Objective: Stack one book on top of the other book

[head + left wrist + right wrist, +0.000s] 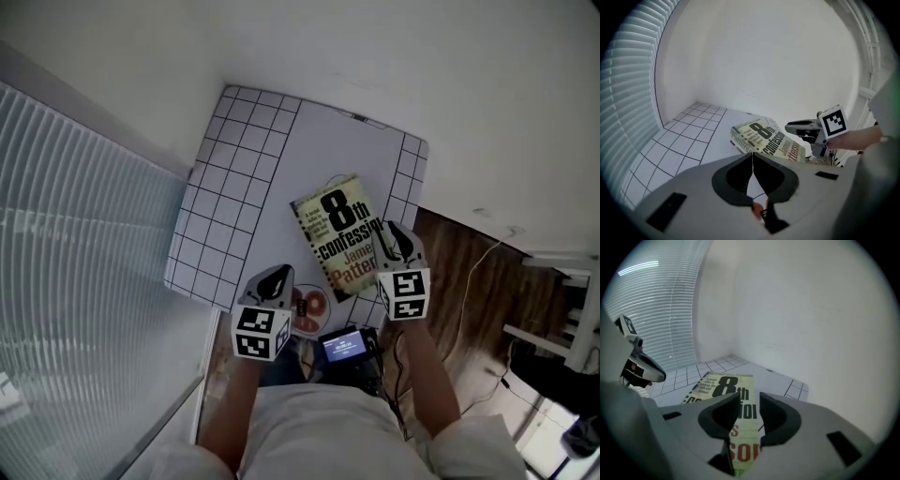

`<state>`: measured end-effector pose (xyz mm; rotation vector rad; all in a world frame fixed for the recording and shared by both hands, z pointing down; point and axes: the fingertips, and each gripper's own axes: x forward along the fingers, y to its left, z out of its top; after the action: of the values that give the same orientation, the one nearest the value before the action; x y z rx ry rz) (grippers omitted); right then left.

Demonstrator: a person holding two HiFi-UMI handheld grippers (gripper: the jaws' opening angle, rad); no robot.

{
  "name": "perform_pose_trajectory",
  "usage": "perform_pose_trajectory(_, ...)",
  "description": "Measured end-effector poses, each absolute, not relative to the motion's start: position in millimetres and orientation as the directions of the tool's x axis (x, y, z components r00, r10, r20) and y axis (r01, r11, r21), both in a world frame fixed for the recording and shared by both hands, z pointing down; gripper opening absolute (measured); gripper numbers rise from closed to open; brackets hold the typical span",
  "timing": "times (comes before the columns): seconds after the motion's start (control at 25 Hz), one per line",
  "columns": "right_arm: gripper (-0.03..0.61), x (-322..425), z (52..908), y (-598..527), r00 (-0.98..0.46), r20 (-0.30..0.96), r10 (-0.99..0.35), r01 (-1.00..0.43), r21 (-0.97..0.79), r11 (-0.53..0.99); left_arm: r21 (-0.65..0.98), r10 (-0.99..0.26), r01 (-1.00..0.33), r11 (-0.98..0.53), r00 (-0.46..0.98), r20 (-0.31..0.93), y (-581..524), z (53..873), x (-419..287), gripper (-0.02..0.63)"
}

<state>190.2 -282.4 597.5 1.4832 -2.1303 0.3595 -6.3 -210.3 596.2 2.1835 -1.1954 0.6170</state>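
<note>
**Book** (pixel 336 234): lies flat and skewed on the gridded table (pixel 234 187), close to its near right corner. Only one cover shows, and you cannot tell whether a second book lies beneath it.

**Right gripper** (pixel 749 401): stands over the book's right edge with its jaws apart, gripping nothing.

**Left gripper** (pixel 752 161): jaws closed and empty, set back from the book.

**Risk:** if your right jaws catch the cover, they could slide the book towards the table's edge.

**Views:** only the left gripper view shows the book's thick printed side. Only the head view shows how near the edge it lies.
</note>
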Motion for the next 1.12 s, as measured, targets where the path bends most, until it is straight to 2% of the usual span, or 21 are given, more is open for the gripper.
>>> perform_pose_trajectory(0.04,0.107,189.1,589.9,-278.0,-0.258,0.537,-0.803,-0.932,0.081,0.354,0.254,-0.612,-0.861,-0.441,0.495,0.616,-211.8,590.2,-11.5,0.012)
perform_pose_trajectory(0.08,0.043,187.6,582.7,-272.2,-0.252,0.527,-0.812,-0.936,0.08,0.342,0.247,-0.631,-0.86,-0.446,0.498,0.595,-213.6,582.7,-16.4,0.011)
perform_pose_trajectory(0.12,0.011,185.6,575.2,-265.2,-0.251,0.516,-0.819,-0.942,0.066,0.33,0.235,-0.653,-0.859,-0.456,0.502,0.567,-215.4,573.6,-21.0,0.009)
perform_pose_trajectory(0.32,0.006,178.9,533.0,-225.2,-0.268,0.403,-0.875,-0.963,-0.1,0.249,0.223,-0.739,-0.834,-0.505,0.551,0.386,-223.3,518.6,-40.8,0.008)
perform_pose_trajectory(0.56,0.006,156.7,448.9,-202.6,-0.256,0.186,-0.949,-0.966,-0.08,0.245,0.088,-0.806,-0.826,-0.557,0.563,0.183,-227.9,449.2,-58.1,0.008)
perform_pose_trajectory(0.76,0.006,137.6,391.4,-189.3,-0.24,0.054,-0.969,-0.967,-0.097,0.234,0.128,-0.823,-0.817,-0.562,0.568,0.013,-221.6,388.9,-71.6,0.008)
perform_pose_trajectory(0.88,0.006,131.8,375.2,-183.9,-0.223,0.026,-0.974,-0.973,-0.07,0.221,0.123,-0.808,-0.802,-0.585,0.588,-0.007,-220.4,370.2,-73.2,0.008)
perform_pose_trajectory(1.12,0.006,126.6,382.5,-173.9,-0.174,0.056,-0.983,-0.984,-0.041,0.172,0.089,-0.813,-0.812,-0.576,0.581,0.032,-222.3,374.7,-74.7,0.008)
